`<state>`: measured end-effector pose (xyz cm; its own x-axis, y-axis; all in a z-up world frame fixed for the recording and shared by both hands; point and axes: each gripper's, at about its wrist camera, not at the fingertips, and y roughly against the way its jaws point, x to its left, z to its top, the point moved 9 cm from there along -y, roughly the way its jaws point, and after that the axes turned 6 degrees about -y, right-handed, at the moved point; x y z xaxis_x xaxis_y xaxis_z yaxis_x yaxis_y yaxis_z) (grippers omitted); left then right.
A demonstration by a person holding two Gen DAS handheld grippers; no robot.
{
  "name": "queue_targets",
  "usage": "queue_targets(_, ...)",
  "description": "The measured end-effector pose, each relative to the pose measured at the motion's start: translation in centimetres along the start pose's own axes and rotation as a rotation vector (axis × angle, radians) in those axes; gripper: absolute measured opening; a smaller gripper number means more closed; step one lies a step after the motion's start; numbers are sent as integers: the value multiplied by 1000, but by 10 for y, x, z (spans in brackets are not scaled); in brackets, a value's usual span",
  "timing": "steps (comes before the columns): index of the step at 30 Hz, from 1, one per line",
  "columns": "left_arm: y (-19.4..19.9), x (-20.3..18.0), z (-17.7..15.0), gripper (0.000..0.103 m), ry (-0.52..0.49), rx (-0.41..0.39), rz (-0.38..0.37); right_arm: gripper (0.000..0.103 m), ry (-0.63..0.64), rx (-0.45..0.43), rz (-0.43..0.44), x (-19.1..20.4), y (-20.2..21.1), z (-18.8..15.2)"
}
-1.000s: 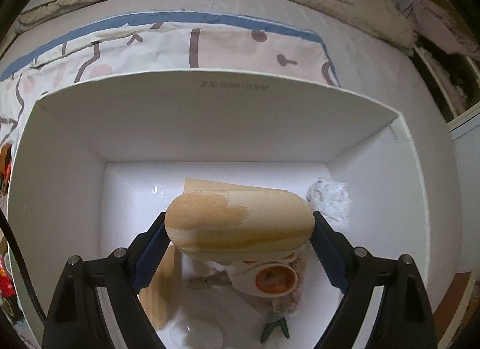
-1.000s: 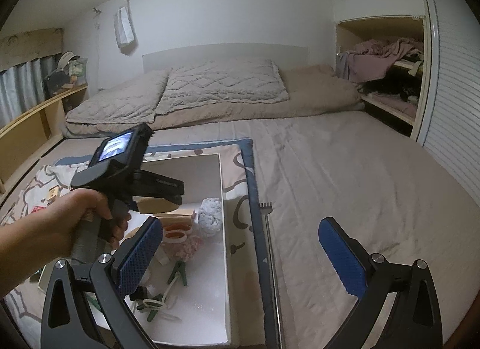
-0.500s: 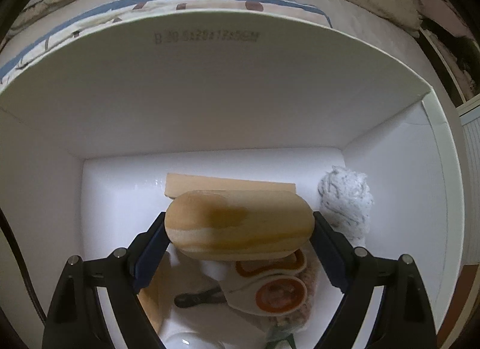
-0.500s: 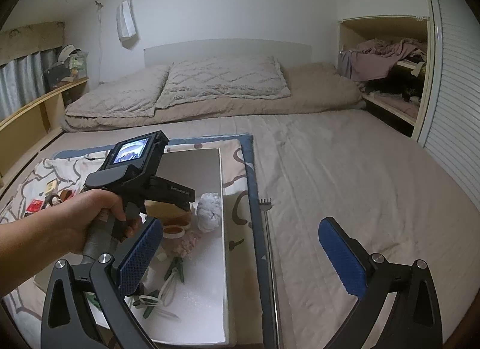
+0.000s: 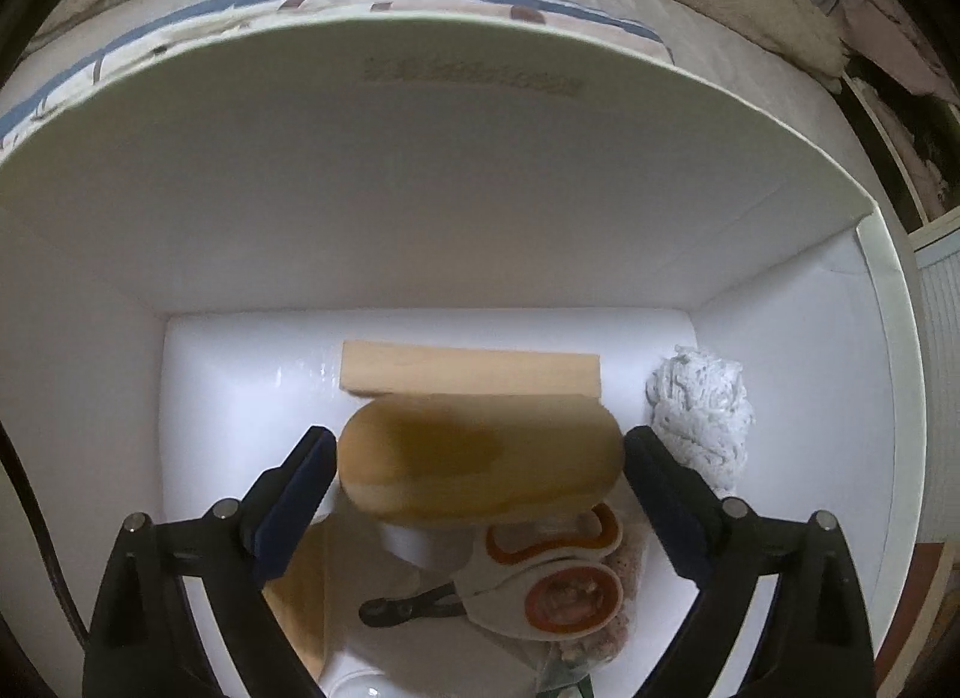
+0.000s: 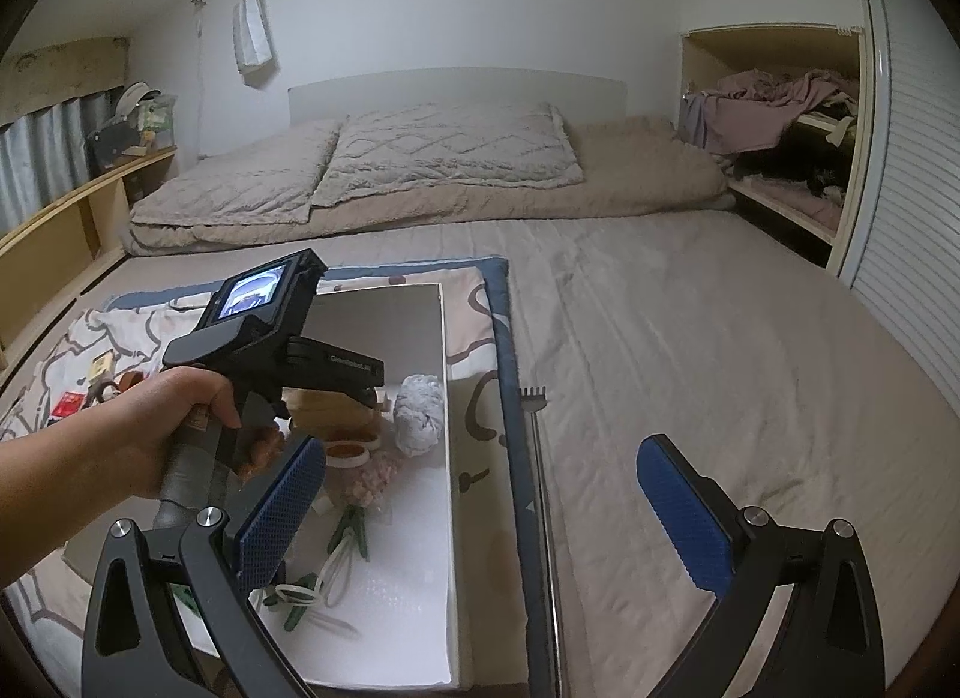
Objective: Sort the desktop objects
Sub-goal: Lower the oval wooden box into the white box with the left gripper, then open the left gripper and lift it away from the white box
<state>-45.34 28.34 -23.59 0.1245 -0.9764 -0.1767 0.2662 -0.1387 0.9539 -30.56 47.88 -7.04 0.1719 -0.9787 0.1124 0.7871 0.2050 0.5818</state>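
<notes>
The rounded wooden block (image 5: 480,461) is clamped between the pads of the left gripper (image 5: 477,464) at the centre of the left wrist view, inside the white box (image 5: 420,206); a flat wooden slab (image 5: 471,368) is seen just above it, a white yarn ball (image 5: 702,416) at right, orange-rimmed tape rolls (image 5: 558,578) below; the right gripper (image 6: 480,518) is held wide apart with nothing between its pads, low over the bed (image 6: 720,338), beside a back scratcher (image 6: 540,488).

Bare box floor (image 5: 240,398) left, plank (image 5: 468,368) ahead, yarn (image 5: 702,416) right
</notes>
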Motion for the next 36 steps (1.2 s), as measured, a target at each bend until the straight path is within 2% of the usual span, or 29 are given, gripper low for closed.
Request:
queue_targets(7,20,-1,-9,97,9,4,-55,103,-8,2,-1,-4,-2,0)
queue_targets(16,71,-19,-29,97,-63,-68,-87,103,-5,-12,7,1,3,6)
queue_targets(20,90,-33,-28,97,-95,-94,-102,103,-21,-25,19,3,9,10)
queue_targets(25,105,-44,-22,97,-174,-127,-93,103,-39,-46,19,6,17,17)
queue_targets(36,161,-26,-48,97,-252,-250,-84,103,-45,-91,-8,33,38,32)
